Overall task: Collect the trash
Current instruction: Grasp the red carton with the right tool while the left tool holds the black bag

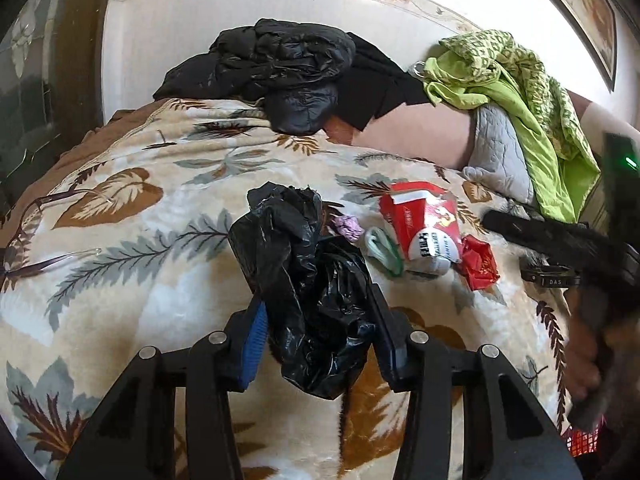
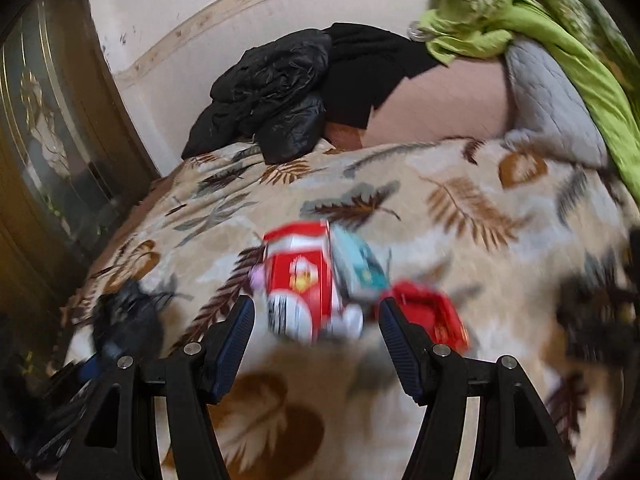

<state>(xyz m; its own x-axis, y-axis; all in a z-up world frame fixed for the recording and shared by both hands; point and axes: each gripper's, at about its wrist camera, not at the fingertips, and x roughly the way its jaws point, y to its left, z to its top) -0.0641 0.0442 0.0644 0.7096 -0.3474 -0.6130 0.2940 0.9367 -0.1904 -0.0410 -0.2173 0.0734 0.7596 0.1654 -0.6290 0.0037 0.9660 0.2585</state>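
My left gripper [image 1: 316,300] is shut on a crumpled black trash bag [image 1: 308,280], held over the leaf-patterned blanket [image 1: 140,240]. To its right lie a red-and-white crushed carton [image 1: 420,224], a red wrapper [image 1: 480,262], a green-white scrap [image 1: 382,252] and a small purple scrap [image 1: 348,227]. My right gripper [image 2: 316,312] is open, its fingers either side of the near end of the carton [image 2: 300,280]. The red wrapper [image 2: 428,312] lies by the right finger, and the bag [image 2: 128,320] is at far left. The right wrist view is blurred. The right gripper also shows in the left wrist view [image 1: 552,236].
A black jacket [image 1: 280,68] and dark cloth lie at the bed's far edge by the wall. A green garment [image 1: 520,96] drapes over a grey quilted pillow [image 1: 496,156] at right. A black strap or watch [image 1: 550,274] lies on the blanket at right. A dark wooden door [image 2: 48,140] stands at left.
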